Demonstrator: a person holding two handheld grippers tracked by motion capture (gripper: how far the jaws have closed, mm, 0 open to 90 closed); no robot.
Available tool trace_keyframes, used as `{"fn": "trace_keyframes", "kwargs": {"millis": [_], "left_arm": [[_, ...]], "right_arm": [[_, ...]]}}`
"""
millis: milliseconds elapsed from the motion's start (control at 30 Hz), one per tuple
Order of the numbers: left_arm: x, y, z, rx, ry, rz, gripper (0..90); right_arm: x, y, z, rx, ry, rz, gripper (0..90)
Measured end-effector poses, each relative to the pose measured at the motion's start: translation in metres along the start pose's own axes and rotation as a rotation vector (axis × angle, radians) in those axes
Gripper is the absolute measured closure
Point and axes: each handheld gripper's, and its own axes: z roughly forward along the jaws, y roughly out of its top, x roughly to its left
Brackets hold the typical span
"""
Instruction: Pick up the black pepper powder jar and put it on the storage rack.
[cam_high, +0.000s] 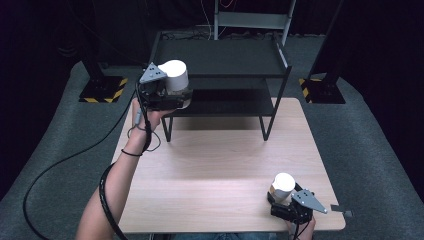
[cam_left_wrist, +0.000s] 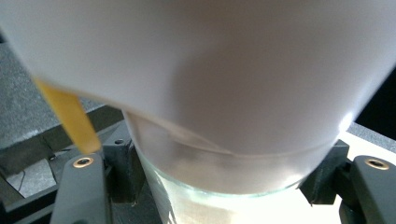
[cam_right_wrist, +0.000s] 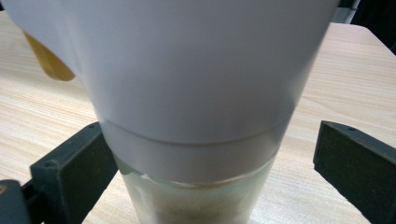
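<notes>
At the far left corner of the table (cam_high: 220, 165), the left gripper (cam_high: 172, 95) is held up in the air, in front of the left end of the black two-level rack (cam_high: 220, 57) that is placed along the far edge. Its jaws are closed on the left cup (cam_high: 175, 74), which is lifted well clear of the wood. In the left gripper view, this cup (cam_left_wrist: 210, 70) is seen as clear glass below and white above, and the two black jaws are pressed against the glass part on both sides. The low grip is probably chosen because the glass is stiffer there than the white cover, so the cup is kept from slipping while it is carried. It is judged that the cup is being brought to one of the rack's levels, since it is held at about their height. A thin yellow strip (cam_left_wrist: 70, 121) hangs beside the cup; what it is cannot be told. Near the right end of the near edge, the right cup (cam_high: 282, 186) is set upright on the table, between the jaws of the right gripper (cam_high: 285, 200). In the right gripper view, this cup (cam_right_wrist: 196, 70) is not squeezed: one jaw is just beside the glass and the other is well apart, so the jaws are open. The gripper is probably kept around the cup so that it can be gripped next.
</notes>
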Motion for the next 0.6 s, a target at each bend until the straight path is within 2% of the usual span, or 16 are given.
{"fn": "trace_keyframes", "kwargs": {"millis": [600], "left_arm": [[0.004,0.016,-0.004,-0.012,0.004,0.004,30.5]], "right_arm": [[0.0,0.0,0.0,0.0,-0.001,0.001,0.0]]}}
